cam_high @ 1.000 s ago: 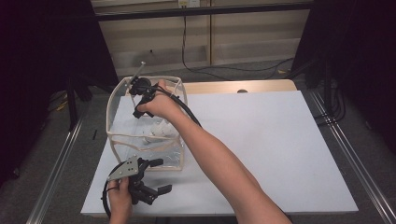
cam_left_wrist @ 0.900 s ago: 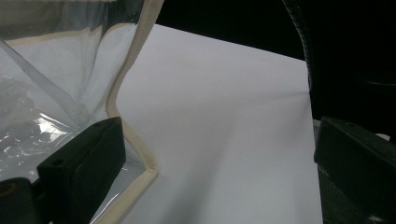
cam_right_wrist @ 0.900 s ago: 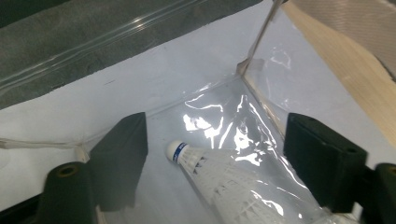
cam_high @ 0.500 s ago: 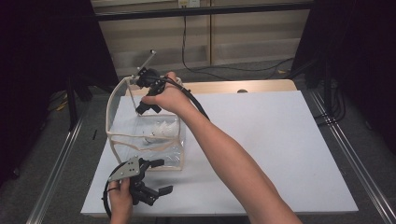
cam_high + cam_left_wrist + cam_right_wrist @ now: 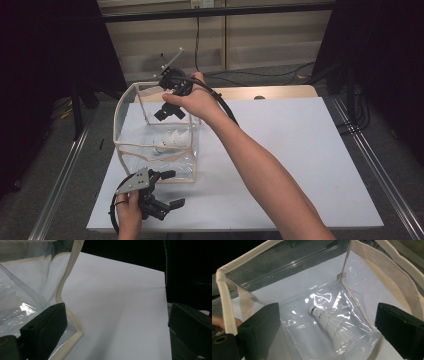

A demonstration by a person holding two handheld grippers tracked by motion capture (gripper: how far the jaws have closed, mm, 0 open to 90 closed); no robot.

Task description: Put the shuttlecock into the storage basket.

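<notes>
A clear plastic bag [image 5: 119,115] with beige trim stands open on the white table sheet. A white shuttlecock [image 5: 172,142] lies on its floor, seen from above as the shuttlecock [image 5: 329,325] with its cork pointing away. My right gripper [image 5: 167,111] hangs over the bag's far rim, above the shuttlecock. Its jaws have just been opening, and the right gripper [image 5: 328,315] is open with nothing between them. My left gripper [image 5: 172,189] rests open at the bag's near right corner. In the left gripper view, the left gripper [image 5: 116,315] has one jaw beside the bag's beige seam [image 5: 67,290].
The white sheet [image 5: 290,150] stretches bare to the right of the bag. A wooden table edge [image 5: 285,91] runs along the back. Metal rails [image 5: 372,170] flank both sides. Dark cables trail across the floor behind the table.
My right gripper has risen and shifted to the right over the bag's far rim. The shuttlecock stays on the bag's floor. The left gripper has not moved.
</notes>
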